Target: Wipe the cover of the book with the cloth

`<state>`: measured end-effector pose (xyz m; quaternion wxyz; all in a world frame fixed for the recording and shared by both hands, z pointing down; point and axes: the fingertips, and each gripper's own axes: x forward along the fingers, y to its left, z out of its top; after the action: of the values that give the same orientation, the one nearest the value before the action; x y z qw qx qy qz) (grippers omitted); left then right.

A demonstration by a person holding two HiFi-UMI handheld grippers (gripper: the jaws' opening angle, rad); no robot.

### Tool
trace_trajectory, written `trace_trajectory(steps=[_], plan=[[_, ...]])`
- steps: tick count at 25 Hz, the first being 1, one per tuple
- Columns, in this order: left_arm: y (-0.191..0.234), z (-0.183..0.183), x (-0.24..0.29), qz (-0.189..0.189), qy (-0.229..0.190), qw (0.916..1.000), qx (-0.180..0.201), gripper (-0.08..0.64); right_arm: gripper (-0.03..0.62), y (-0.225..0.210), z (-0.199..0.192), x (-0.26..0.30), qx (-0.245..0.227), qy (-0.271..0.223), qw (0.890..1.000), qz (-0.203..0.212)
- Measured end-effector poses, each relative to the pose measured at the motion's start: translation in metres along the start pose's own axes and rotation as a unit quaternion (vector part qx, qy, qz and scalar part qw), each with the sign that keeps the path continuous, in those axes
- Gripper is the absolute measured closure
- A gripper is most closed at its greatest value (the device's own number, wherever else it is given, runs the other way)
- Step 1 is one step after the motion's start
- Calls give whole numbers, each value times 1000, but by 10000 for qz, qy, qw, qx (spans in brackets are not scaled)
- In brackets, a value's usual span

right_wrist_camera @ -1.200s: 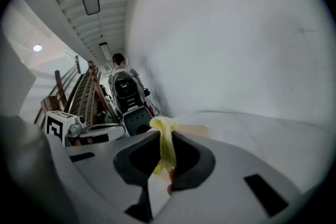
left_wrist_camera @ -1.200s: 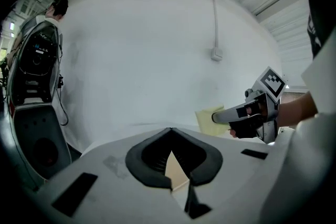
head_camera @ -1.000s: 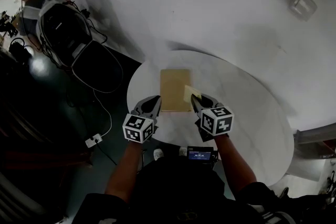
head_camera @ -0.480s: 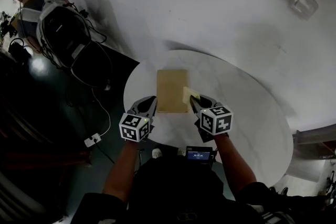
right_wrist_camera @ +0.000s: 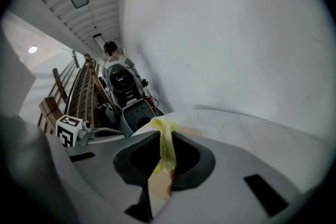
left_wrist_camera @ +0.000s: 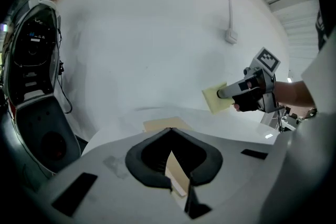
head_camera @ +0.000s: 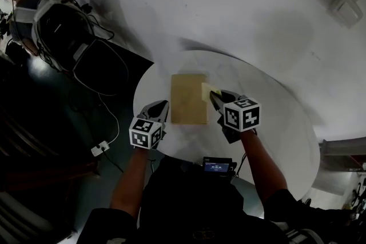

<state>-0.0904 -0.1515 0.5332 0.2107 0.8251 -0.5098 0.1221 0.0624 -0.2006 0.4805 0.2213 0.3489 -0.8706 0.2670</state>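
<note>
Head view looks down on a round white table (head_camera: 274, 123) with a tan book (head_camera: 189, 99) lying flat on it, closed, in front of the person. The right gripper (head_camera: 216, 99) is clamped on a yellow cloth (head_camera: 209, 90), holding it by the book's right edge; seen from the left gripper view, the cloth hangs clear above the tabletop. The left gripper (head_camera: 160, 108) sits just beside the book's left edge, its jaws pressed together with nothing between them.

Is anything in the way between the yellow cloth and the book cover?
No, nothing visible is. The right hand-held gripper holds the cloth at the right edge of the book, whose cover is bare.
</note>
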Motion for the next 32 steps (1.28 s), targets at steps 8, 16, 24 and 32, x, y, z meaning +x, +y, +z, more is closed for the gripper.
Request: trace_trajectory(steps=[8,16,24,32], plan=[[33,0,26,-312,251,9992,-66,557,505,4,64,28,-314,371,9984,-285],[42,-10,52,-600,560,9966,-109,558,505,10,77,90,132,945,9954,-64],[48,-30,66,-640,914,9932,-317,558,505,11,42,146,714,1544,9853,156],[40,-42,74,-883,1115,9883,-546,557,505,13,14,180,1120,1997,9728,336]])
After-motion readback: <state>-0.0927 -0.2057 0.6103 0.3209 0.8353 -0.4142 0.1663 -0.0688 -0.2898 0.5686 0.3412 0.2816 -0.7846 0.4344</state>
